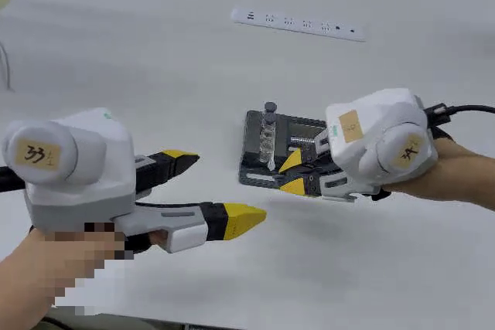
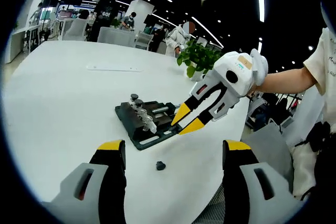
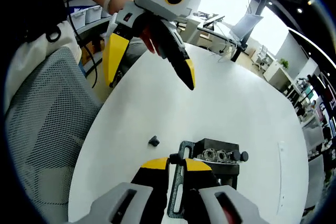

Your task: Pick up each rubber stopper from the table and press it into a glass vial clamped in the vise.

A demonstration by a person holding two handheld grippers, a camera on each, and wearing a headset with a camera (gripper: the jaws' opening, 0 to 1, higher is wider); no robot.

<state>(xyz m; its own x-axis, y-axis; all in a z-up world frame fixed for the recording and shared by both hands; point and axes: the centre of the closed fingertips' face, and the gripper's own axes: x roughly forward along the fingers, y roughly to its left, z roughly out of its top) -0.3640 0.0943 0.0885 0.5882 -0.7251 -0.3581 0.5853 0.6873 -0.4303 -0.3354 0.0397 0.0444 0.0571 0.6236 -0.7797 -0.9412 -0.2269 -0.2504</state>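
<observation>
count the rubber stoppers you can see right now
2. One loose stopper lies on the table near the vise. One seated stopper caps the end vial standing in the vise. Others may be hidden.

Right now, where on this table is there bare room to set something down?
Free: the wide tabletop between the power strip and the vise, and everything left of the vise. Crowded: the vise's near side, where the right claw, left claw and a loose stopper cluster.
</observation>
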